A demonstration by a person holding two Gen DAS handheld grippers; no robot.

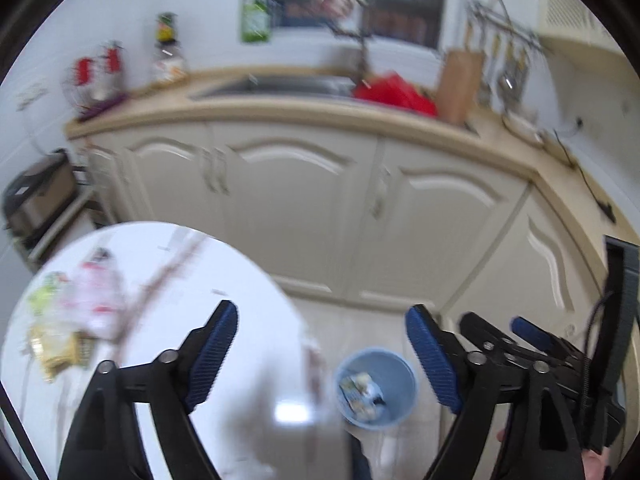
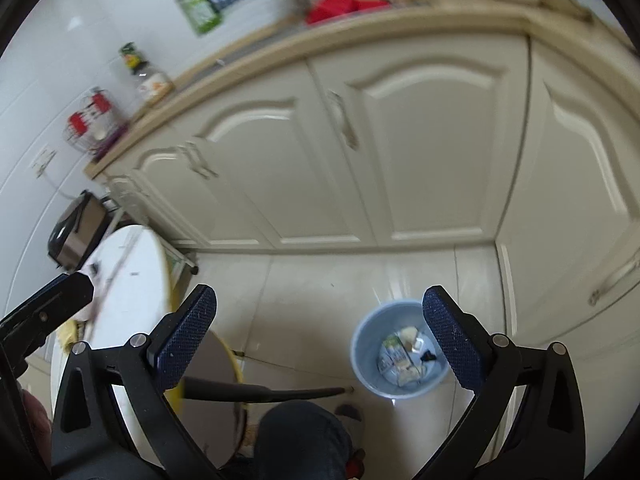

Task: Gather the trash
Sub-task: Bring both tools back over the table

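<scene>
Round blue plastic bin (image 2: 400,350), crumpled wrappers (image 2: 402,354)

Open floor rings the blue bin (image 2: 400,354) — white table (image 2: 132,280) left, cabinets (image 2: 400,140) behind.

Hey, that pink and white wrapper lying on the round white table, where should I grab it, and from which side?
The pink and white wrapper looks crumpled and flat on the round white table, though blur hides its folds. Probably come from above with the left gripper, whose jaws stand open and empty, and pinch a raised crease at its free right edge, away from the yellow wrapper beside it.
</scene>
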